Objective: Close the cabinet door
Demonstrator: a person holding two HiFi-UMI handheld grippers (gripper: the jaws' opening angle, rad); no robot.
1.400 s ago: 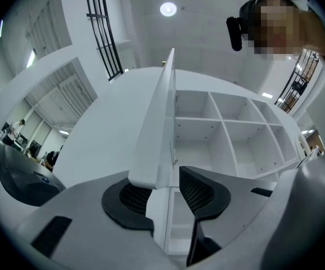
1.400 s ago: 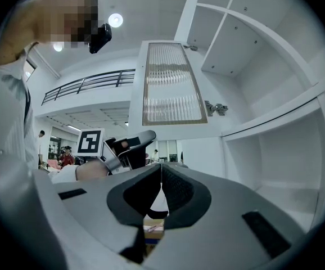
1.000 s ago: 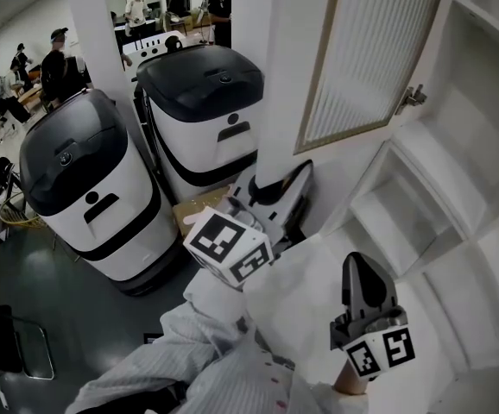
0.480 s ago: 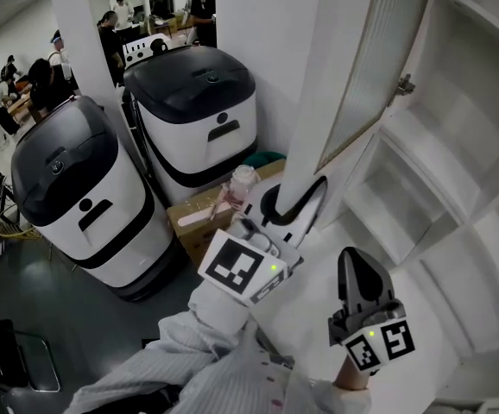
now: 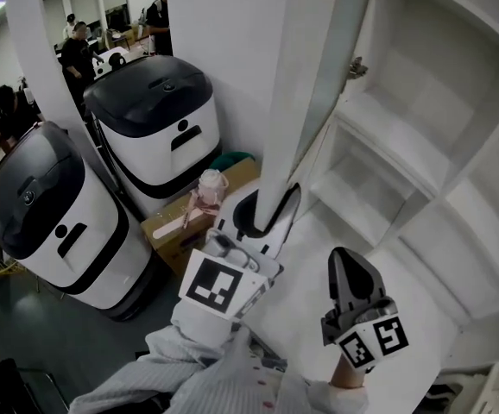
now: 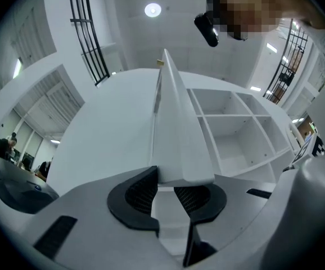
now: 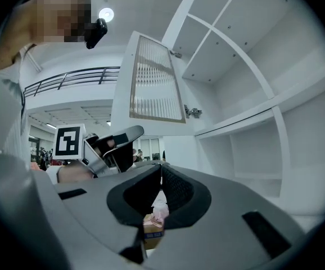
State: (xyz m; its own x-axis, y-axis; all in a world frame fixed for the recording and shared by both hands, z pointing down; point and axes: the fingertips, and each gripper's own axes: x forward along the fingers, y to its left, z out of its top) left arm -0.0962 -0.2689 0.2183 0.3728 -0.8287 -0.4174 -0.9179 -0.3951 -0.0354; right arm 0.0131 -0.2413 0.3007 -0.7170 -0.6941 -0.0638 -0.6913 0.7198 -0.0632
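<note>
The white cabinet door [image 5: 310,93] with a ribbed glass panel hangs open, edge-on in the head view. My left gripper [image 5: 269,207] is shut on its lower edge. In the left gripper view the door [image 6: 176,117] rises from between the pads [image 6: 141,191]; the jaws have just been opening a little, with the edge still between them. In the right gripper view I see the door's panel [image 7: 154,80] and the left gripper [image 7: 120,139] under it. My right gripper [image 5: 346,264] hovers in front of the open shelves [image 5: 422,145], shut with nothing in it; its tips meet [image 7: 161,169].
Two white machines with black lids [image 5: 159,119] [image 5: 51,214] stand left of the cabinet. A cardboard box [image 5: 176,231] with a pink bottle [image 5: 208,188] sits at their foot. A hinge [image 5: 356,65] juts from the cabinet frame. People stand far back at the left.
The door has swung towards the cabinet, from showing its glass face to nearly edge-on. The left gripper went along with its lower edge. The right gripper has shifted only slightly.
</note>
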